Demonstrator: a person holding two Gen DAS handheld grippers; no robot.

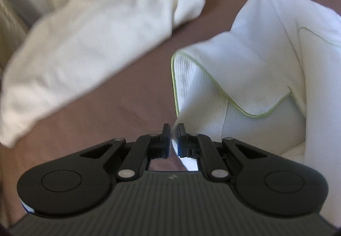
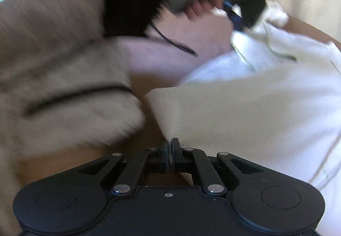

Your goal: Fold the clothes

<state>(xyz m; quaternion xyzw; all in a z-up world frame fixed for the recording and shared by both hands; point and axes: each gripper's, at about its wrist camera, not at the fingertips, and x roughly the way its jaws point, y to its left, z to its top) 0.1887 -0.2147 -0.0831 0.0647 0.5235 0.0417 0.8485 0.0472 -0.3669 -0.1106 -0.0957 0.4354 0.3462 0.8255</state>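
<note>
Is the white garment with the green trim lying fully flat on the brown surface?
No, the white garment with green trim is bunched and folded over itself, one edge pinched in the left tool.

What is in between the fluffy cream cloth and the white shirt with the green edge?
In the left wrist view, only bare brown surface lies between the cream cloth and the green-trimmed garment.

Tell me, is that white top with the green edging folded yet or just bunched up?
Bunched up, not folded. The white top lies in loose, uneven layers on the brown surface, while both tongs pinch its corners.
</note>
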